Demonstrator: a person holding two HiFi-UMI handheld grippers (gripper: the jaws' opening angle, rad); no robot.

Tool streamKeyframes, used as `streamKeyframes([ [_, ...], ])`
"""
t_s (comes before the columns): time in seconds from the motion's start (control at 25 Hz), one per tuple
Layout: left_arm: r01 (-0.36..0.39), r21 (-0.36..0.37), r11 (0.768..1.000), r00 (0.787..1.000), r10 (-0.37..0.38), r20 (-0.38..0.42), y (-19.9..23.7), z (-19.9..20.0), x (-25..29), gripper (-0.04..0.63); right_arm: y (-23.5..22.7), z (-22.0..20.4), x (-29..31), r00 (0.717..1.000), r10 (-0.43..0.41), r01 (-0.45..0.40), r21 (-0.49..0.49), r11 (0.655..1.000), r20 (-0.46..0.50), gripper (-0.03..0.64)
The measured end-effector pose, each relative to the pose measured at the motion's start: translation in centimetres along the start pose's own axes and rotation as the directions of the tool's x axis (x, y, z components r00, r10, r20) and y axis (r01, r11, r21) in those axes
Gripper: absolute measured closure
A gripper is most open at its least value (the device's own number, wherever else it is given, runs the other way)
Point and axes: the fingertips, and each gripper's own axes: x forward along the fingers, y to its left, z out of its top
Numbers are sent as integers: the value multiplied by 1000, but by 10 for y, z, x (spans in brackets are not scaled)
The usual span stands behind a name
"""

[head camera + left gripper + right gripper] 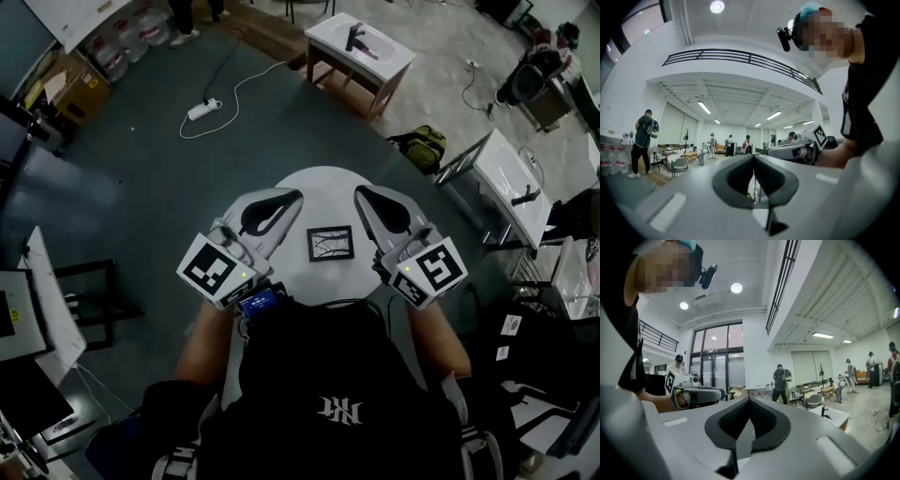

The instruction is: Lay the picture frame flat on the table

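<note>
Flanking frame; left tongs, right tongs

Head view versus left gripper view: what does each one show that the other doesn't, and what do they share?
Only the head view shows the picture frame, lying flat on the round white table between the left gripper and the right gripper, plus a power strip on the floor. Only the left gripper view shows a ceiling light, a black railing overhead and, close up, its own jaws together with nothing between them. Both show the right gripper with its marker cube.
</note>
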Motion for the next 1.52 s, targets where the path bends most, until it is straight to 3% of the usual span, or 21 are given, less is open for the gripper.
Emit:
streamKeyframes([
  [0.24, 76, -22, 997, 996, -75, 39, 7, 20, -32, 594, 14, 17, -26, 995, 29, -37, 88, 995, 99, 618],
  [0.44, 115, -80, 990, 993, -112, 46, 21, 5, -49, 594, 17, 17, -48, 990, 23, -42, 130, 991, 142, 617],
  [0.8, 226, -178, 958, 973, -212, 93, 29, -17, -38, 594, 21, 10, -57, 989, 26, -59, 234, 971, 142, 617],
  [0.88, 253, -193, 948, 967, -249, 45, 23, -34, -32, 594, 21, 3, -55, 993, 23, -50, 233, 971, 120, 617],
  [0.96, 275, -189, 943, 960, -281, -4, 16, -48, -23, 594, 20, -6, -54, 997, 18, -35, 222, 974, 79, 617],
  [1.08, 327, -194, 925, 942, -336, -14, -3, -55, -14, 593, 27, -16, -60, 999, 19, -27, 230, 973, 39, 617],
  [1.28, 384, -178, 906, 916, -398, -52, -51, -55, -1, 593, 37, -19, -81, 996, 73, -83, 240, 967, 50, 617],
  [1.36, 389, -150, 909, 912, -403, -75, -75, -52, -5, 593, 48, -21, -92, 991, 113, -127, 239, 963, 73, 617],
  [1.52, 343, -82, 936, 932, -350, -94, -114, -37, -12, 592, 66, -14, -120, 972, 193, -220, 232, 948, 134, 617],
])
